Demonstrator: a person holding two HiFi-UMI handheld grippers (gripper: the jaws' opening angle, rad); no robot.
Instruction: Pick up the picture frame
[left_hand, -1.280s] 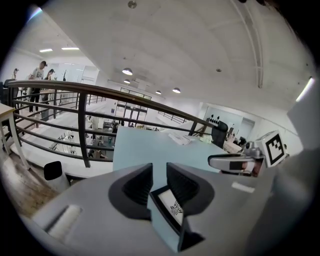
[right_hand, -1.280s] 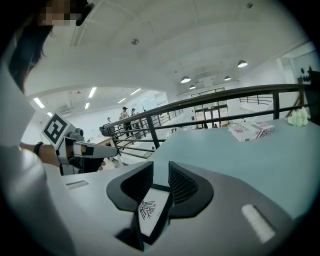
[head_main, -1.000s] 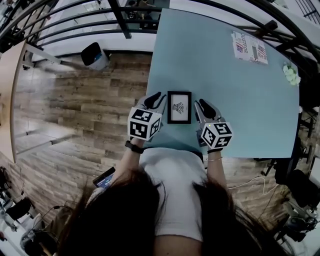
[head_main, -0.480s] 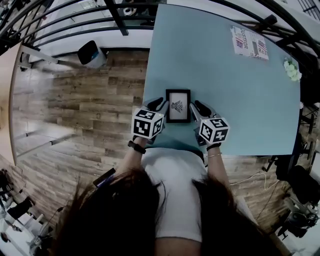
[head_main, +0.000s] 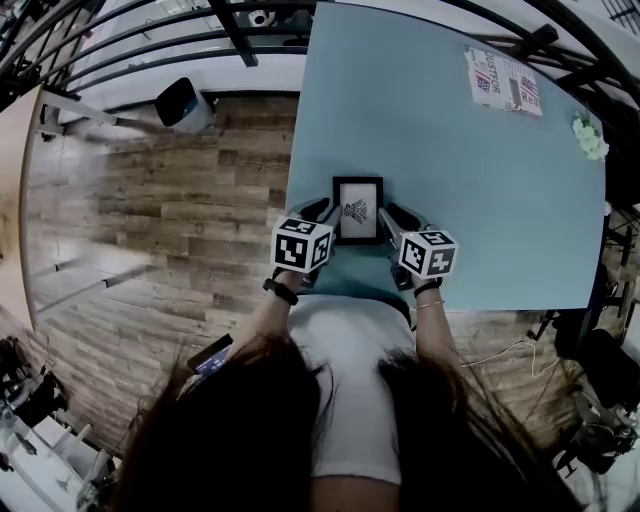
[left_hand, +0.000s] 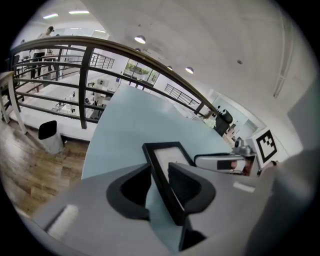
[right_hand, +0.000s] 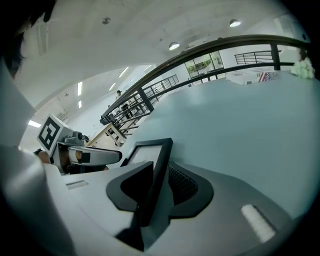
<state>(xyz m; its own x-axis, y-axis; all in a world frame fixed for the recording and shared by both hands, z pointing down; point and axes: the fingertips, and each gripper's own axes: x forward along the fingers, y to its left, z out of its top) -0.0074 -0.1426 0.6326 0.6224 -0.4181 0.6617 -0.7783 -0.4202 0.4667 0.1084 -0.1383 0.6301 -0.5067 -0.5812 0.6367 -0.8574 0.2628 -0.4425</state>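
Nearest, the person (head_main: 350, 400) reaches in over the near edge of the table (head_main: 450, 170), one gripper per hand. L gripper (left_hand: 160, 171) is at the left long side of the picture frame (head_main: 358, 210) and R gripper (right_hand: 160, 167) at the right long side, approx opposite each other. Both sets of jaws stand apart w/ a frame rail btwn them. In the left gripper view a strip of table shows btwn the outer jaw and the rail. In the right gripper view the ribbed pad looks just off the rail too. So no clamp on either side yet, I'd judge. The frame lies flat, portrait, close to the near edge, print up.

Step in hand: closing on the two rails. To do it well:
- Prob. shut both sides together so the frame doesn't skate sideways on the smooth top.
- Bite the moulding only, inner jaws off the picture face.
- Thin rail = small contact, so get a firm squeeze before any lift.
- Keep both hands level w/ each other, else it may twist out.

Further back the table is bare, then a printed card (head_main: 503, 82) and white flowers (head_main: 590, 138) sit toward the far right corner, well apart from the frame. Beyond are the railing (head_main: 240, 40) and the wood floor (head_main: 160, 200) w/ a bin (head_main: 182, 105).
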